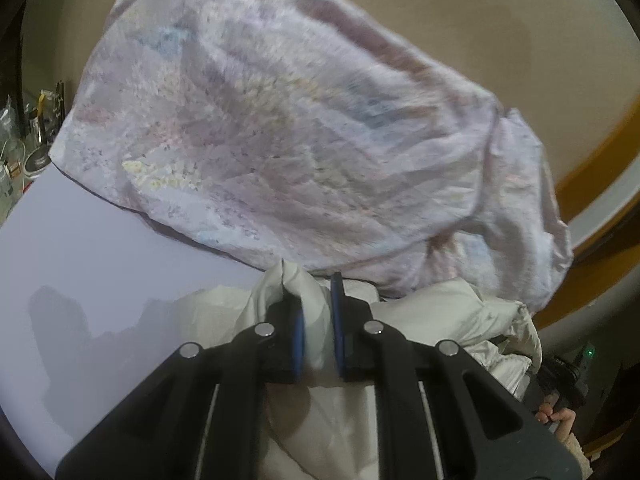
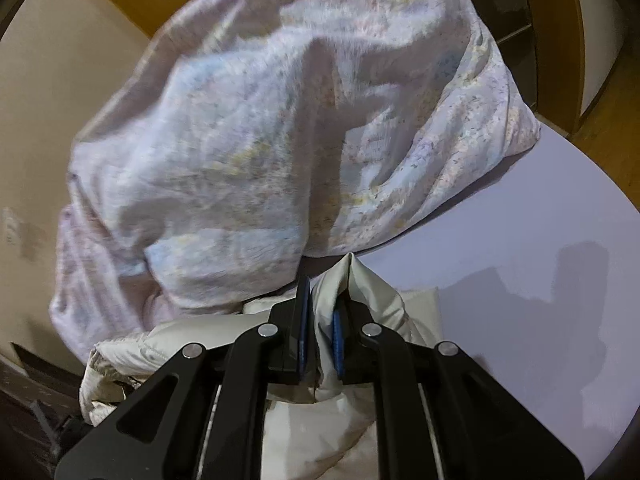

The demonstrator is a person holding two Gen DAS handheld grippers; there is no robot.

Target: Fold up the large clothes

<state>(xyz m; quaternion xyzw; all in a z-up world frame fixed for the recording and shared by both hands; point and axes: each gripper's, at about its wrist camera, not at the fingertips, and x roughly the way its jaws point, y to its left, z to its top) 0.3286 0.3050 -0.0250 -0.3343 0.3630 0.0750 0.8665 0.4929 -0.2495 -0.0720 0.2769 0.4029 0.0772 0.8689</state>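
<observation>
You are working with two grippers and two fabric items on one pale lavender table (image 1: 100,264). Your left gripper (image 1: 318,300) is clamping a bunched fold of the cream-white quilted garment (image 1: 432,312); the fabric is pinched between its two blue-padded fingers (image 1: 298,344) and is poking up past the tips. Your right gripper (image 2: 324,304) is doing the same, pinching another ridge of the same cream-white quilted garment (image 2: 160,340) between its two blue pads (image 2: 338,340), with a peak of cloth standing above the jaws.

The garment is lying crumpled at the near edge of the table, directly under and in front of both grippers, partly hanging off the edge on the inner side in each view.

Just behind it, one large pastel floral bundle (image 1: 280,128) is sitting on the table, puffed up and blurred, touching or overlapping the far side of the garment; it is also visible from the right wrist (image 2: 280,140).

In the left wrist view, one hand (image 1: 554,416) is showing at the lower right edge, and a cluster of glass items (image 1: 24,136) is standing beyond the table's left end; their count is too blurred to tell.
</observation>
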